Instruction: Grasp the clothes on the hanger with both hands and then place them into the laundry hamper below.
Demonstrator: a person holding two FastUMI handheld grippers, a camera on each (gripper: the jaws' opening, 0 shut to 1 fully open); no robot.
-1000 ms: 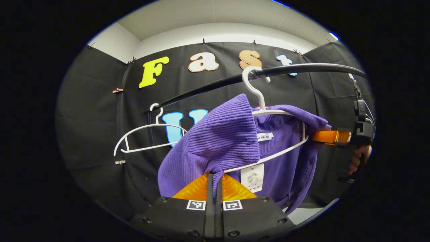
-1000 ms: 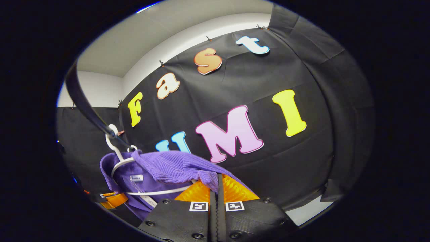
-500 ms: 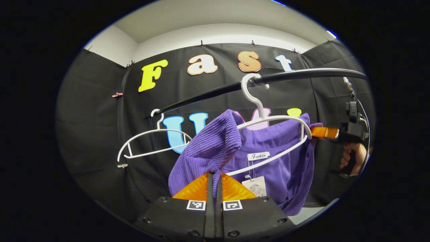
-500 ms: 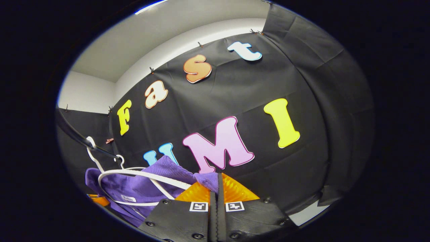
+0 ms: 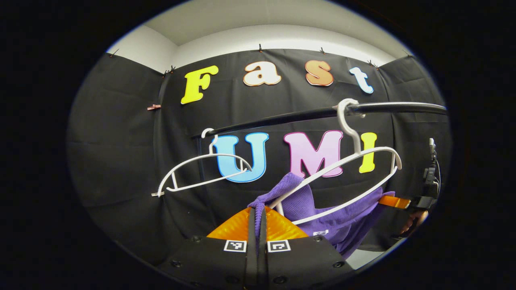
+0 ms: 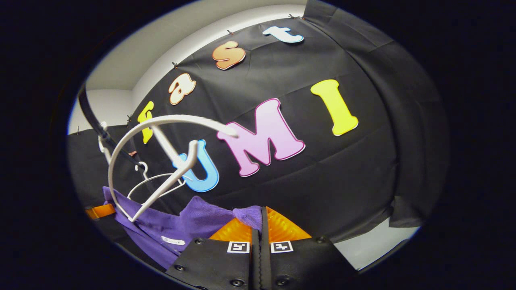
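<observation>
L gripper (image 5: 256,215) pinching a fold of the purple knit top (image 5: 342,219) btwn pressed-together fingers; cloth bunched right at the tips; R gripper (image 6: 261,219) same, fingers closed on another fold of the top (image 6: 201,217); in L view the R gripper (image 5: 393,201) sits far right w/ a hand (image 5: 411,223) behind it, top stretched across btwn the two.

Top now hangs below the white hanger (image 5: 363,169), just above-right of L tips; hanger lower bar looks like it's touching or hooked in the fabric near the L pinch, can't tell which; hanger hook on the black rail (image 5: 306,114); 2nd bare hanger (image 5: 201,169) up-left, well apart. Hamper presumably below, out of frame.

Judgement: garment nearly clear of hanger; next = pull down/away, then lower into hamper.

Risks:
- knit snags on hanger arm end or lower bar; hanger tilts in R view (image 6: 161,161), so a pull could drag it off the rail w/ the top
- thin pinch on loose rib knit; fold may slip out under a tug
- uneven descent of the two grippers; top swings, misses the hamper rim
</observation>
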